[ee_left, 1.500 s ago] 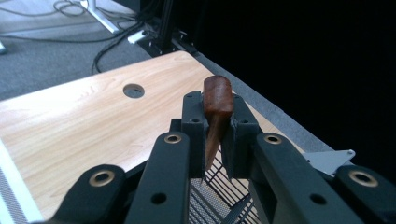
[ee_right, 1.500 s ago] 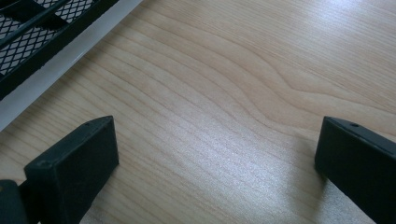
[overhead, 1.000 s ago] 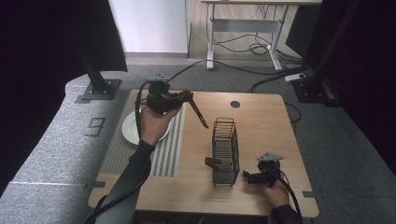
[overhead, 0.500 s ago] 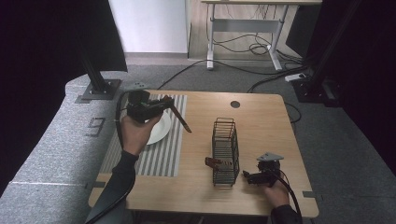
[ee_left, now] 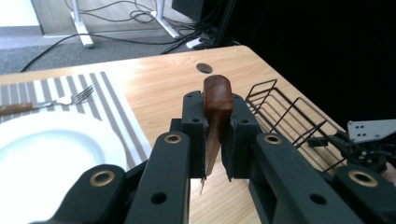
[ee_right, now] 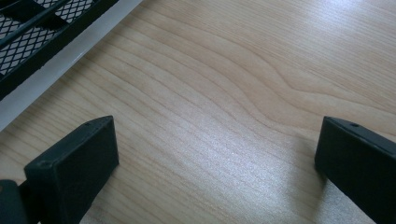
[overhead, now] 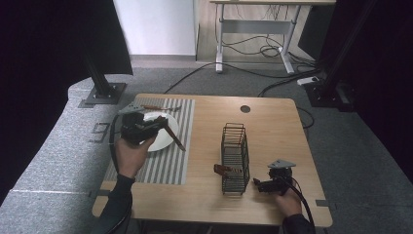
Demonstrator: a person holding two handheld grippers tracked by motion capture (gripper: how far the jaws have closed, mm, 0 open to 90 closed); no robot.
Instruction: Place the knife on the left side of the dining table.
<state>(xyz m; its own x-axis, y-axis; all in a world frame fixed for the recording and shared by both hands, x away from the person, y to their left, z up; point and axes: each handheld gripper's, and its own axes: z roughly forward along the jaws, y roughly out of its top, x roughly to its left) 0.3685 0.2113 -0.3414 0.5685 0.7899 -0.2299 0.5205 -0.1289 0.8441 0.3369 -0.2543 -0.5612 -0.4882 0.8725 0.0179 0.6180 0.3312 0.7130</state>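
Observation:
My left gripper (overhead: 162, 126) (ee_left: 215, 109) is shut on a knife (overhead: 176, 139) with a brown wooden handle (ee_left: 217, 95). It hovers over the right edge of a white plate (overhead: 157, 140) (ee_left: 42, 154) on a striped placemat (overhead: 170, 163). The handle sticks out past the jaws and the blade runs back between them. A fork (overhead: 157, 107) (ee_left: 56, 101) lies on the mat behind the plate. My right gripper (overhead: 259, 185) (ee_right: 215, 163) rests open on the bare wood beside a black wire rack (overhead: 234, 155) (ee_left: 289, 112), nothing between its jaws.
A brown-handled utensil (overhead: 222, 169) pokes out of the rack's lower left side. The wooden table (overhead: 272, 126) has a round cable hole (overhead: 245, 108) at the back. Cables and desk legs lie on the floor beyond it.
My left gripper carried the knife left and down, from the table's middle back to above the plate. The right gripper stayed put.

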